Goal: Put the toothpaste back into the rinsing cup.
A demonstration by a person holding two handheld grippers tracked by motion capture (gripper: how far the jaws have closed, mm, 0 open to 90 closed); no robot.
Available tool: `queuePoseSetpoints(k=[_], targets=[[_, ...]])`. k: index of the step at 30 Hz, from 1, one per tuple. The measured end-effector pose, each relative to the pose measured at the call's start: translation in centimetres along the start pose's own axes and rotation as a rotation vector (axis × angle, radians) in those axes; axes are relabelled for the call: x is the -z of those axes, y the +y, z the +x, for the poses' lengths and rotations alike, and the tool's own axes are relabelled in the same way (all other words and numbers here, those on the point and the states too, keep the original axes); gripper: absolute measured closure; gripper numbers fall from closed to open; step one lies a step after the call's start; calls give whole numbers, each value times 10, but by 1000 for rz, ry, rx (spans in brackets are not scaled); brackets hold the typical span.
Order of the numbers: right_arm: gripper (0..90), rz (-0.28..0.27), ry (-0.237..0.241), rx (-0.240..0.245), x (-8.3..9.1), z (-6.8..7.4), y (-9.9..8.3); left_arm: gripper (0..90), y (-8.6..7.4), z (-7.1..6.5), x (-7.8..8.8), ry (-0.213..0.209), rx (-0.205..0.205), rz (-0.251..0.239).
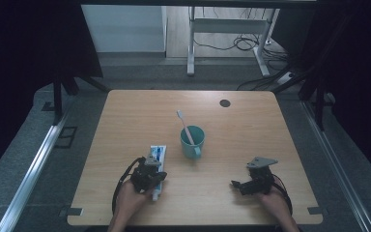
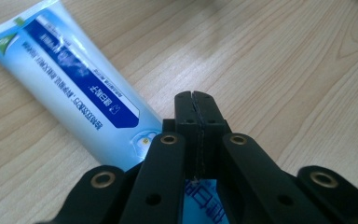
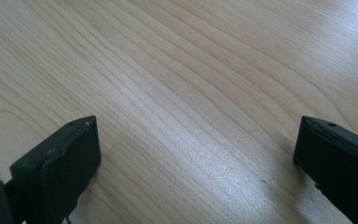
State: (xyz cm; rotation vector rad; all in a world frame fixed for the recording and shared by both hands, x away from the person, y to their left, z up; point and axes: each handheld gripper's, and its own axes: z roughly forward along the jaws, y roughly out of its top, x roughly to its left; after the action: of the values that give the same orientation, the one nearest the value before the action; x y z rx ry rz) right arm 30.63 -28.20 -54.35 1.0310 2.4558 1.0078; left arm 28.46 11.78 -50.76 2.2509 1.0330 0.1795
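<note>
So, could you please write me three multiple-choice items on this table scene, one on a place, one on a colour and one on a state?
1. Where is the toothbrush?
A. Standing in the cup
B. Flat on the table
C. In the right claw

2. What colour is the cup?
A. Red
B. Teal
C. Black

3. How do the right claw's jaws stand?
A. Shut on the toothpaste tube
B. Shut on the cup
C. Open over bare wood

Answers:
1 A: its handle leans out of the cup's rim.
2 B: the cup shows teal in the high view.
3 C: the right gripper view shows bare table between the parted jaws; the toothpaste tube lies by the left claw.
</note>
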Motion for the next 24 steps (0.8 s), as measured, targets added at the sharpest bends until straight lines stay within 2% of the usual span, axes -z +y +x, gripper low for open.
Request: queuePoseSetpoints(k=[5, 16, 24], targets=[[3, 0, 0, 0, 0, 0, 0, 892, -4, 4, 0, 18, 11, 26], [3, 0, 0, 0, 0, 0, 0, 887, -12, 19, 13, 72, 32, 38], [3, 0, 0, 0, 0, 0, 0, 822, -8, 18, 18, 80, 12, 31]])
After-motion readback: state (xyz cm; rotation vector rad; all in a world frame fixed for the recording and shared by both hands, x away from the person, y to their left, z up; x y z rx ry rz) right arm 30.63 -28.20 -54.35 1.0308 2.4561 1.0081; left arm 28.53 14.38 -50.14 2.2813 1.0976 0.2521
